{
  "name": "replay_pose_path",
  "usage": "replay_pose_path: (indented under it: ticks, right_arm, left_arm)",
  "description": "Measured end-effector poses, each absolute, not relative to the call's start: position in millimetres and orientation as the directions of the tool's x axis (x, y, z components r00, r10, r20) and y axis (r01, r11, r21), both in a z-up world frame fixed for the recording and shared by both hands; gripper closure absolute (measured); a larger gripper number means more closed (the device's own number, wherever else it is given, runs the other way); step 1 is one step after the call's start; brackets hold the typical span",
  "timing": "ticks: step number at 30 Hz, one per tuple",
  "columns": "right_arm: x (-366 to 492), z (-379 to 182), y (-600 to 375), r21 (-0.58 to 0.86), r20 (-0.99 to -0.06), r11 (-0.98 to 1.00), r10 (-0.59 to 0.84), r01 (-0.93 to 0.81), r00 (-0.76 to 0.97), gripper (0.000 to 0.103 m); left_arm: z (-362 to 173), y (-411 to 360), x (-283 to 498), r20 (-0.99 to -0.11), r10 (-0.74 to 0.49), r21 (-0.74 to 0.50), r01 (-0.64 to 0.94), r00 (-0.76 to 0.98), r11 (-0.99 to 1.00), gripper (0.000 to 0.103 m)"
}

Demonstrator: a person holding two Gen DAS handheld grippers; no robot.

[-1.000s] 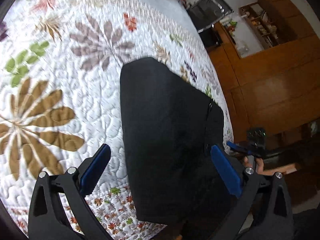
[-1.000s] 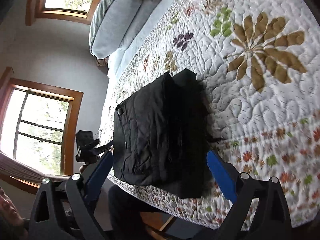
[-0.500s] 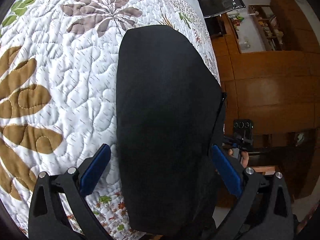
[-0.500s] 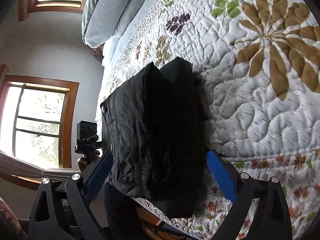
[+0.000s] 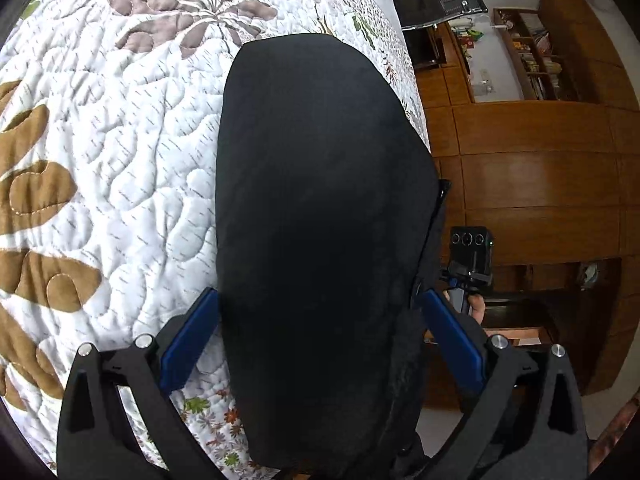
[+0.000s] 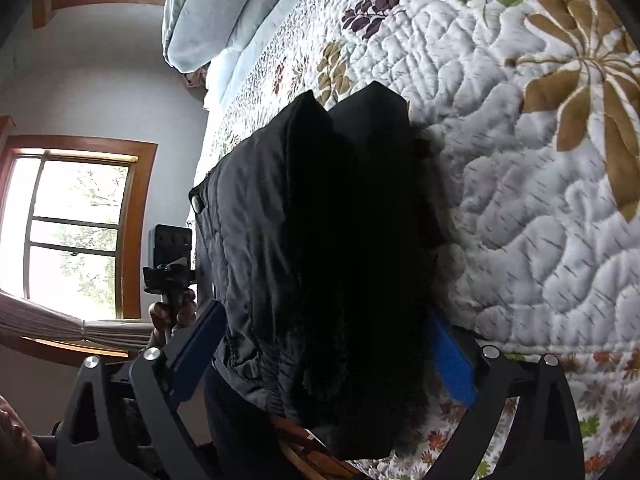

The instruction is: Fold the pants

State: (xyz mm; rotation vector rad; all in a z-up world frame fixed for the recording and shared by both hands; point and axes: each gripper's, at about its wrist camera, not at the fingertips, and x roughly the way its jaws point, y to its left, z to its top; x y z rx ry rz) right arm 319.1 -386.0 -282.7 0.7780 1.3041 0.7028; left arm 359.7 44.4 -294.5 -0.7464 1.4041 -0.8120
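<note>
we have the pants (image 5: 320,208) folded small on the bed (image 5: 120,140). both grippers, left gripper (image 5: 320,332) and right gripper (image 6: 324,344), are wide apart at 6 o'clock, so next we pinch the near edge.

Bed with white floral quilt (image 5: 120,152), black folded pants (image 5: 320,208) lying on it at the near edge, part overhanging, pale blue pillow (image 6: 208,4) at the far left end of the bed
</note>
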Motion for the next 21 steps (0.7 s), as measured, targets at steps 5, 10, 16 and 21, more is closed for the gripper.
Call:
replay_pose_path:
  ticks: [5, 10, 16, 21]
  right_arm:
    - [320, -286, -387, 0.824, -0.560, 0.566, 0.817, -0.010, 0.136, 0.007]
    - [320, -285, -385, 0.813, -0.574, 0.581, 0.810, -0.031, 0.122, 0.022]
    - [318, -284, -387, 0.820, -0.564, 0.571, 0.818, -0.042, 0.114, 0.028]
    - [321, -286, -387, 0.820, -0.565, 0.572, 0.818, -0.036, 0.109, 0.026]
  left_arm:
    - [-300, 41, 360, -0.545, -0.838, -0.839, 0.038, -0.031, 0.543, 0.004]
    - [-303, 43, 365, -0.551, -0.835, -0.834, 0.040, -0.007, 0.550, 0.024]
    - [-305, 48, 366, -0.555, -0.832, -0.831, 0.039, -0.003, 0.555, 0.033]
    - [-307, 52, 364, -0.571, -0.821, -0.821, 0.036, 0.000, 0.570, 0.039]
